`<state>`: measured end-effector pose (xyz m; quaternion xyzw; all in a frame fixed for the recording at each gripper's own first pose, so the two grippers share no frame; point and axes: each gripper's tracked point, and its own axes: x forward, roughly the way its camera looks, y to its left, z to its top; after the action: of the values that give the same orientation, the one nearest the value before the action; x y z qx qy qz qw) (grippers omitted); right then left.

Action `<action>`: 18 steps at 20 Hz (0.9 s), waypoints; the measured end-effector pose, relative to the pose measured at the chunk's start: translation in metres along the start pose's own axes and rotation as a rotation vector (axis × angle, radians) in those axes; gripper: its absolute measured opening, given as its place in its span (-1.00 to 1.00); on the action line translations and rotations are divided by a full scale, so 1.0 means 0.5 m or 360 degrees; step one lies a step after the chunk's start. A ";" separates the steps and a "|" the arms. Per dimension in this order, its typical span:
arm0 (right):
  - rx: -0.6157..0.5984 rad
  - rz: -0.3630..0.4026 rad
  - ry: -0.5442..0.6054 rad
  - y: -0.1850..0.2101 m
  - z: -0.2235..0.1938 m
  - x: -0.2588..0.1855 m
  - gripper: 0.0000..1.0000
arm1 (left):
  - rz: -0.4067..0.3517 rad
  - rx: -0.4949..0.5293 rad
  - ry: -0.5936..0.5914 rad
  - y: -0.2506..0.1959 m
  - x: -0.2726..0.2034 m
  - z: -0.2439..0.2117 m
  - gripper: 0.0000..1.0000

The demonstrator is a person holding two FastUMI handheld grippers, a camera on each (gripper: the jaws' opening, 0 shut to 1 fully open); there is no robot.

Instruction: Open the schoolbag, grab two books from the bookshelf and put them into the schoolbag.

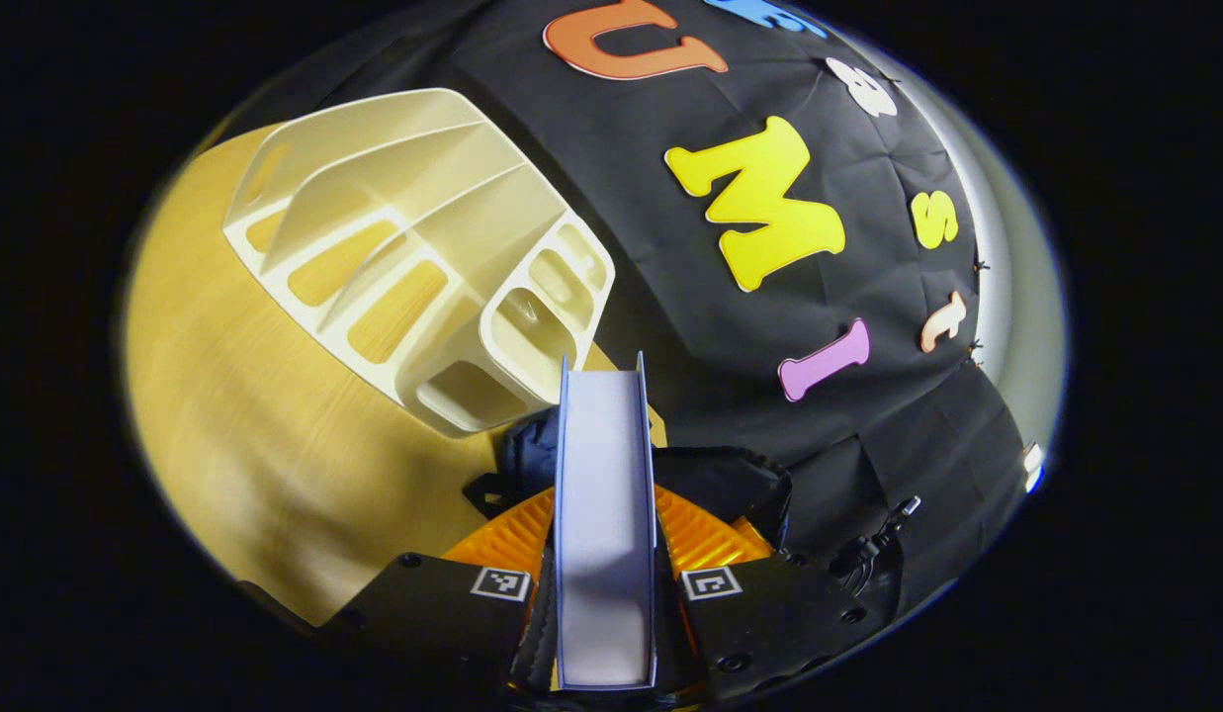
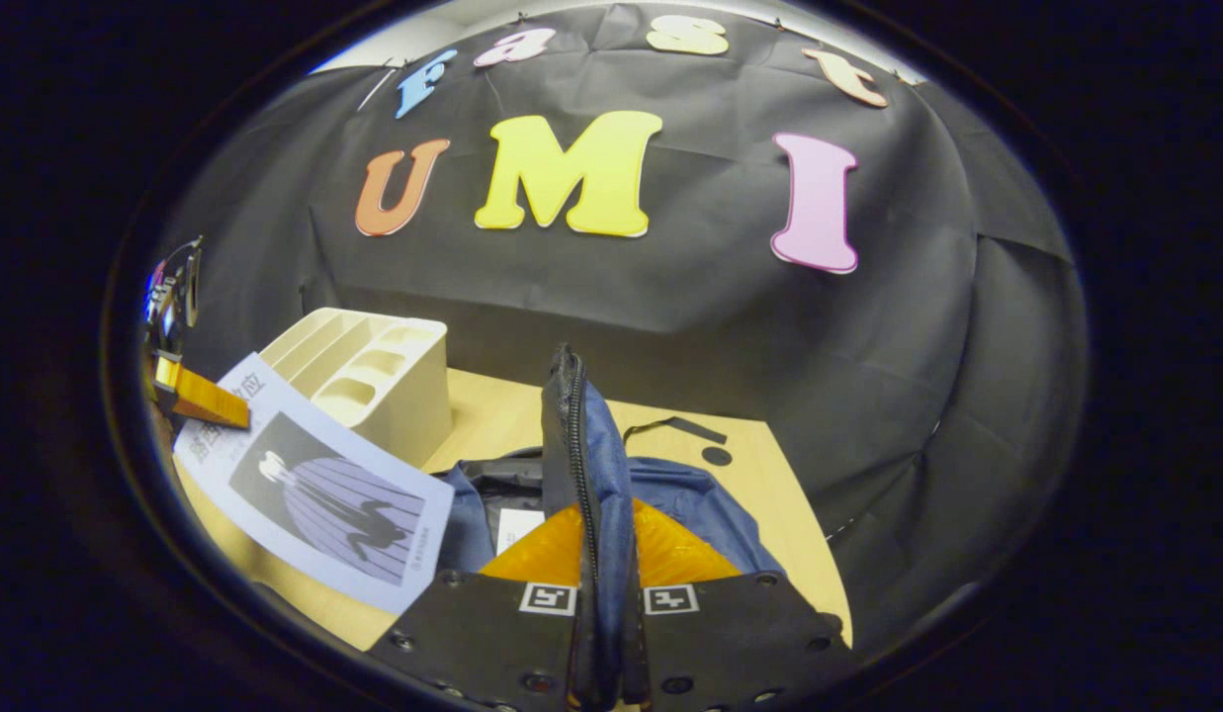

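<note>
Book over the bag: we risk snagging its corner on the rim.
Our left hand-held gripper (image 1: 605, 593) pinches the book (image 1: 605, 514); the right hand-held gripper (image 2: 607, 603) pinches the schoolbag (image 2: 611, 494) flap, which could slip and close the mouth.

The book (image 1: 605, 514) clamped edge-on in the left gripper (image 1: 607, 593) hides most of the schoolbag (image 1: 532, 450) behind it; only dark folds peek out at ten and two o'clock of its far end. In the right gripper view, the flap (image 2: 596, 475) pinched upright in the right gripper (image 2: 607, 603) screens the bag's interior (image 2: 492, 494), so what lies inside cannot be told. The left gripper (image 2: 201, 396) at nine o'clock is cut off by the picture's edge, and the printing on the cover (image 2: 319, 485) is too small to read. The bookshelf's (image 2: 364, 381) lower left corner sits behind that cover.
</note>
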<state>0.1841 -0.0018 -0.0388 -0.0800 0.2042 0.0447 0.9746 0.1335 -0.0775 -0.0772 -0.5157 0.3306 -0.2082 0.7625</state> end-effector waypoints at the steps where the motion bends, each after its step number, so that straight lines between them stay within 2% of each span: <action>1: -0.0006 -0.0002 -0.0009 0.000 0.007 -0.002 -0.80 | -0.0039 -0.0092 -0.0012 -0.004 0.015 0.001 -0.09; 2: -0.0006 -0.0001 -0.0013 -0.002 0.010 -0.005 -0.80 | -0.0075 -0.0159 -0.0014 -0.009 0.032 -0.004 -0.18; 4: 0.0007 -0.0012 -0.0027 -0.009 0.014 -0.015 -0.80 | -0.0073 -0.0232 0.0003 -0.002 0.079 -0.030 -0.17; 8: 0.0002 -0.0019 -0.0080 -0.016 0.028 -0.036 -0.80 | -0.0006 -0.0211 0.0045 0.016 0.147 -0.070 -0.17; 18: 0.0038 -0.0011 -0.0178 -0.042 0.054 -0.054 -0.80 | 0.0030 0.0087 -0.0140 0.020 0.241 -0.125 -0.17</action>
<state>0.1723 -0.0195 -0.0006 -0.0664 0.1495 0.0432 0.9856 0.1722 -0.1935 -0.1367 -0.5001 0.2958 -0.1871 0.7921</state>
